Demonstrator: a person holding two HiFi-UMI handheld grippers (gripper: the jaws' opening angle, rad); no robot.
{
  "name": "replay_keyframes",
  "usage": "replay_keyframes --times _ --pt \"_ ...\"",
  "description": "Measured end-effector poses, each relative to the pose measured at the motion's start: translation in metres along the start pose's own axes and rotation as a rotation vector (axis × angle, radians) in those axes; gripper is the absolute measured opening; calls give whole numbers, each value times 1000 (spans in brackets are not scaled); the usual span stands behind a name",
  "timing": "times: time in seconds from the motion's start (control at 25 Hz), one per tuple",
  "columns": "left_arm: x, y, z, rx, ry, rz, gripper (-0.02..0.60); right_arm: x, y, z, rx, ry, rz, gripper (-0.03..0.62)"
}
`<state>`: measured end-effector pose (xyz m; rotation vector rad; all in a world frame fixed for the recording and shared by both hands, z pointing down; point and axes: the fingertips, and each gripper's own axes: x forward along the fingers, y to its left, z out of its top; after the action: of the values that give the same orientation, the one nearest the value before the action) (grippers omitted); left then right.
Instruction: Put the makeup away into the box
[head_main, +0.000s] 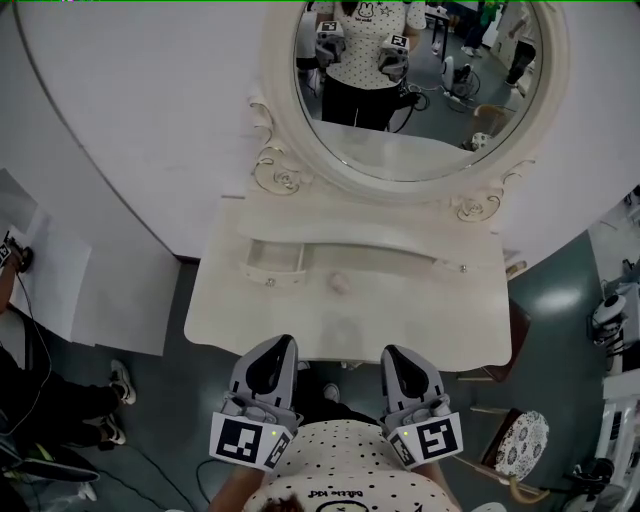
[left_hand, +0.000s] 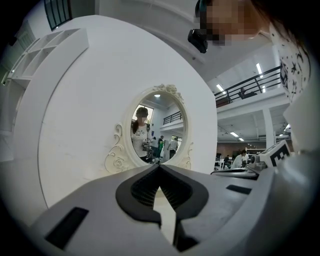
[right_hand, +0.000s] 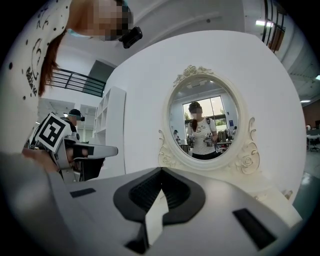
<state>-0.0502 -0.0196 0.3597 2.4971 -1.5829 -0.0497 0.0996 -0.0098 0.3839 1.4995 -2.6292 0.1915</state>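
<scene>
Left gripper (head_main: 274, 350) at 7 o'clock, right gripper (head_main: 400, 358) at 5 o'clock. Both clenched, empty, facing dressing table (head_main: 440, 320). Mirror (head_main: 400, 150) at 12 o'clock.

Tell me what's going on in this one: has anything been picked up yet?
A person stands at a white dressing table with an oval mirror, a gripper in each hand. The left gripper and right gripper hang near the table's front edge, fingers shut with nothing between them. A small pinkish item lies on the tabletop beside a small open drawer. Nothing is being touched.
</scene>
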Motion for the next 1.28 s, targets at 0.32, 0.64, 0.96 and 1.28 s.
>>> replay_keyframes --times 0.32,0.64,0.96,1.28 --pt "29 40 24 9 7 -61 5 44 3 22 15 -15 -65 6" --pt "59 61 27 15 30 -149 5 73 1 20 45 -15 -143 6" --pt "66 72 18 -14 63 -153 5 82 0 13 64 15 -171 6" --pt "72 73 14 -26 70 -101 5 90 -11 18 53 20 -127 6"
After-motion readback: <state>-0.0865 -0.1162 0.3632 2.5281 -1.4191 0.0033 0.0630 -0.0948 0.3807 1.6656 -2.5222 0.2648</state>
